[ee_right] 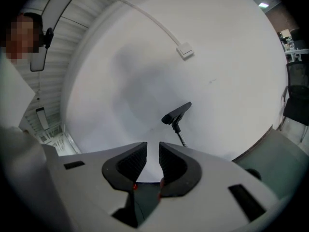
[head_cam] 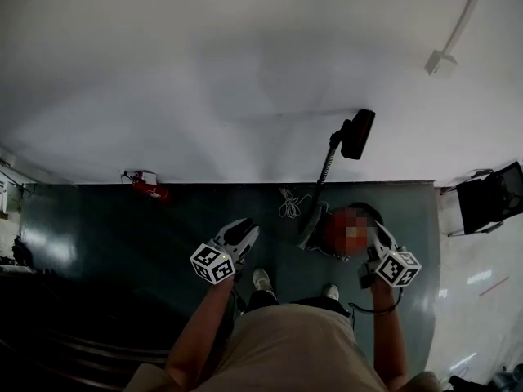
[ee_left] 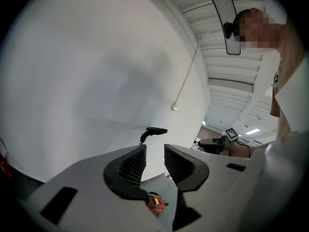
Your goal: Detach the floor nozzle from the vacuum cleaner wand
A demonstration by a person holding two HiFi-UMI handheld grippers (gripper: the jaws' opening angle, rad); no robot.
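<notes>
The vacuum's black floor nozzle [head_cam: 358, 133] sits at the top of the wand [head_cam: 325, 168], which leans against the white wall. The red canister [head_cam: 327, 233] stands on the dark floor below it. My left gripper [head_cam: 248, 229] is shut and empty, left of the canister and well short of the nozzle. My right gripper [head_cam: 377, 231] is shut and empty, just right of the canister. The nozzle [ee_left: 155, 130] shows far off past the shut left gripper [ee_left: 155, 158]. It [ee_right: 176, 112] also shows beyond the shut right gripper [ee_right: 153, 156], with the wand [ee_right: 181, 136] below.
A red fire extinguisher [head_cam: 148, 187] lies by the wall at left. A coiled cord [head_cam: 290, 204] lies on the floor near the canister. A black chair [head_cam: 490, 199] stands at right. A conduit box [head_cam: 441, 62] is on the wall. My feet [head_cam: 262, 280] are behind the grippers.
</notes>
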